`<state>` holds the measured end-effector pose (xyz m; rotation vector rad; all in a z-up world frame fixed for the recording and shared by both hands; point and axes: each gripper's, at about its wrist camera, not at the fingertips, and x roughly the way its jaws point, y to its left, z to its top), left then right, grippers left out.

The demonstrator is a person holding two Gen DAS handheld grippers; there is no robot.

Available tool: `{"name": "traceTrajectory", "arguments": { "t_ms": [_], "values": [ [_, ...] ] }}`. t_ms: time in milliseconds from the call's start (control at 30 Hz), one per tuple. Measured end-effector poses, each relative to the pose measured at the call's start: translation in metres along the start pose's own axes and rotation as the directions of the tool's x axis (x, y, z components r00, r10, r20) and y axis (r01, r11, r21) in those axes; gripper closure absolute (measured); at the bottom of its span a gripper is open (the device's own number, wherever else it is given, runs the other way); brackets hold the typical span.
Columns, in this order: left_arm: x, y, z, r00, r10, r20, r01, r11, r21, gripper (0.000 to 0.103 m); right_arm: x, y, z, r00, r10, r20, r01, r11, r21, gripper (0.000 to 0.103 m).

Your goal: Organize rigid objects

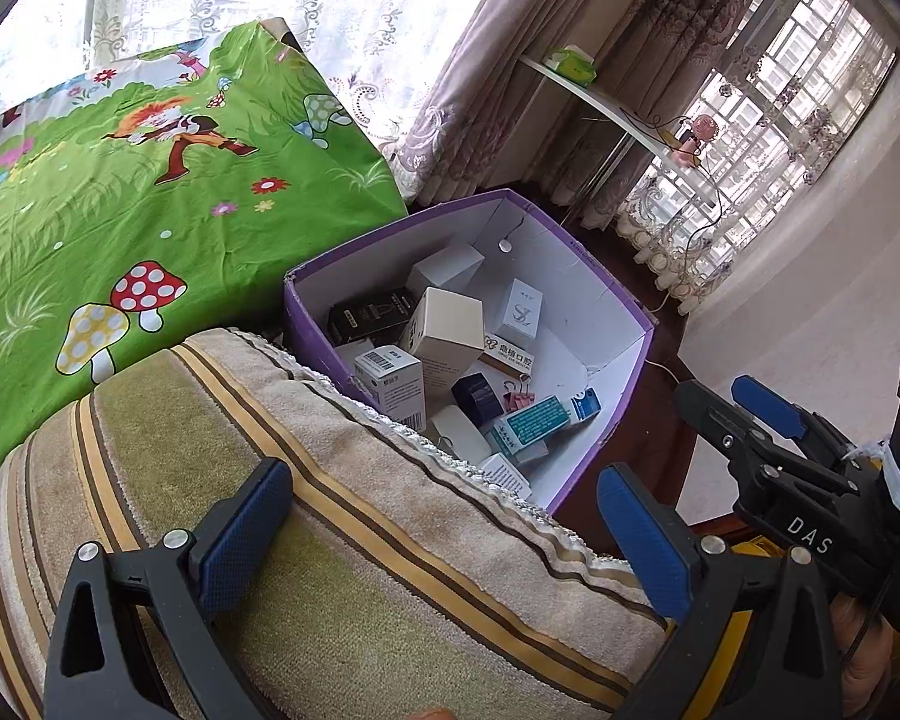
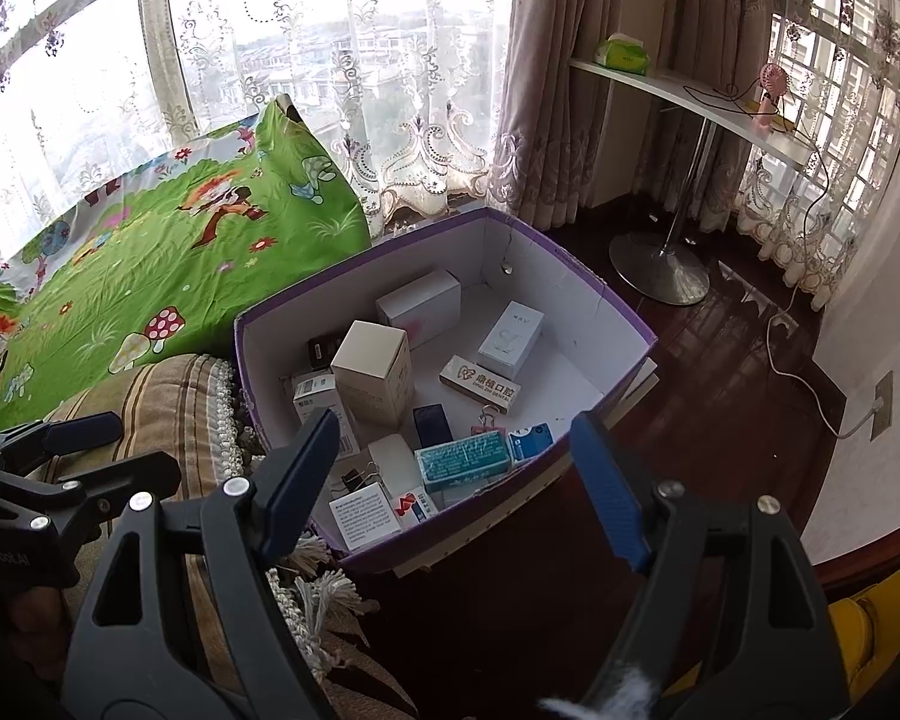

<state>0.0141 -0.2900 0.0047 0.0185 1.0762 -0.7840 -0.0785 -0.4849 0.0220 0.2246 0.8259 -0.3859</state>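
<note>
The purple box (image 2: 600, 300) sits open-topped ahead of both grippers, between a striped, fringed cushion (image 1: 342, 570) and the dark wooden floor (image 2: 720, 390), with a green cartoon-print sheet (image 1: 120, 210) behind it. Inside lies a loose jumble of small cartons: a tall beige carton (image 2: 373, 373) standing near the middle, a white carton (image 2: 420, 299) towards the back wall, a pale carton (image 2: 510, 339) to its right, a long flat box with a printed logo (image 2: 480, 387), a teal box (image 2: 463, 458) close to the front wall, a dark blue packet (image 2: 433, 425), a barcode-labelled white carton (image 1: 391, 381) and a black carton (image 1: 371, 313) on the cushion side. A pink binder clip (image 1: 521, 397) lies among them, and a black binder clip (image 2: 357, 477) sits near the front corner.

In the right wrist view the right gripper (image 2: 453, 489) hangs above the front edge of the box, its jaws spread wide with nothing between them and touching none of the cartons; the teal box shows through the gap, below and beyond the pads.

The left gripper (image 1: 444, 534) hovers over the cushion, just beside the near wall of the box. Its jaws are also spread wide and empty, well clear of the contents.

Beyond the box a white shelf (image 2: 690, 93) stands before lace curtains (image 2: 420, 90).
</note>
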Motion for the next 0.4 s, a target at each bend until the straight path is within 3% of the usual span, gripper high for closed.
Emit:
{"name": "traceTrajectory", "arguments": {
  "t_ms": [400],
  "values": [
    [0.0091,-0.0093,0.0058,1.000,0.018,-0.010,-0.018,0.999,0.046,0.000,0.0016,0.0020,-0.0032,1.000,0.007,-0.008,-0.007,1.000,0.008,0.021]
  ]
}}
